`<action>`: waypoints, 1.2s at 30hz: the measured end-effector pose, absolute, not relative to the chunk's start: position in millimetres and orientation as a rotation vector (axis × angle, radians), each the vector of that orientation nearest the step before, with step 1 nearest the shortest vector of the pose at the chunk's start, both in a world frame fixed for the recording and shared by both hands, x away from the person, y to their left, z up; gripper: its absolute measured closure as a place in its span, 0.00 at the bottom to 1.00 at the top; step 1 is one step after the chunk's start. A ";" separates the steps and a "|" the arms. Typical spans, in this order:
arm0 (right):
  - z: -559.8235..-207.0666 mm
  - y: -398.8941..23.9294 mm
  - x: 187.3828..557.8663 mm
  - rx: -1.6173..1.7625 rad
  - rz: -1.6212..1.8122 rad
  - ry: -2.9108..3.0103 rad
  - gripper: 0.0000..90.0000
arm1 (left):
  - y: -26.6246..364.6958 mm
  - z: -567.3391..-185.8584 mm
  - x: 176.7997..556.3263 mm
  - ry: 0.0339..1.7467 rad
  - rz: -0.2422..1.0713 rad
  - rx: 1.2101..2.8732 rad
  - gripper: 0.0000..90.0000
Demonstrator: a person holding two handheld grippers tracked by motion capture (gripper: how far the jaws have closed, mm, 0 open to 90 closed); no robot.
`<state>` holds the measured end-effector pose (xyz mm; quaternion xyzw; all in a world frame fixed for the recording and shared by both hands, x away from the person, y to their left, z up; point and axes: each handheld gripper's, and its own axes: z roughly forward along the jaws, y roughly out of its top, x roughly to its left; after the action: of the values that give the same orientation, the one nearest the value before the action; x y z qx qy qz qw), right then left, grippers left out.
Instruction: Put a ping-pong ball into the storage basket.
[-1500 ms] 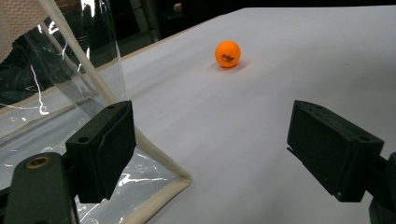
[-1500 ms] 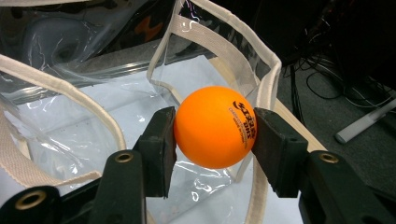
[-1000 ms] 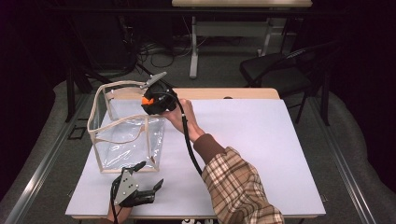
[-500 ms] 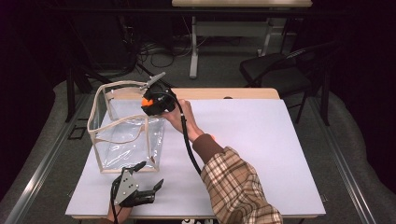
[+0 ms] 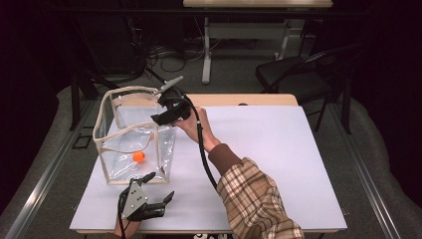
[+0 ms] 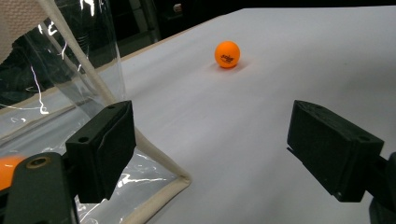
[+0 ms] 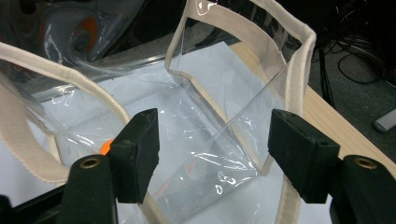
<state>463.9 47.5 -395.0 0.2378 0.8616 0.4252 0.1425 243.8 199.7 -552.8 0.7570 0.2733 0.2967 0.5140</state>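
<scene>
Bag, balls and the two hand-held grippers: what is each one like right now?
Bag: upright on the table, top open.
Ball in bag: lying on the bag's floor.
Other ball: loose on the table, outside the bag.
Right hand-held gripper: above the bag, jaws just opened, nothing between them.
Left hand-held gripper: open, empty, by the bag's corner.

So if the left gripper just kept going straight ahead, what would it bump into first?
Probably the orange ball lying on the white table. The left gripper is open and aims roughly that way, though the ball sits slightly off-centre, so it might slide past.
</scene>
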 end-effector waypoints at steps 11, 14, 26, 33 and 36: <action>-387.6 22.4 452.9 0.665 1.276 2.484 0.26 | 199.3 -552.7 243.7 0.656 0.716 1.820 0.17; -386.4 14.8 448.9 0.660 1.282 2.480 0.22 | 199.1 -552.6 243.6 0.657 0.715 1.819 0.17; -398.2 -17.0 433.4 0.653 1.269 2.470 0.14 | 198.4 -552.7 243.8 0.657 0.716 1.818 0.17; -411.2 -31.5 424.0 0.656 1.248 2.476 0.10 | 198.7 -552.7 243.9 0.658 0.716 1.819 0.17; -417.7 -38.3 418.6 0.665 1.249 2.476 0.09 | 198.4 -552.6 243.8 0.656 0.714 1.819 0.17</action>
<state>418.6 -38.3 -417.7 0.2306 0.8591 0.4333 0.1447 243.8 198.4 -552.6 0.7569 0.2729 0.2971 0.5141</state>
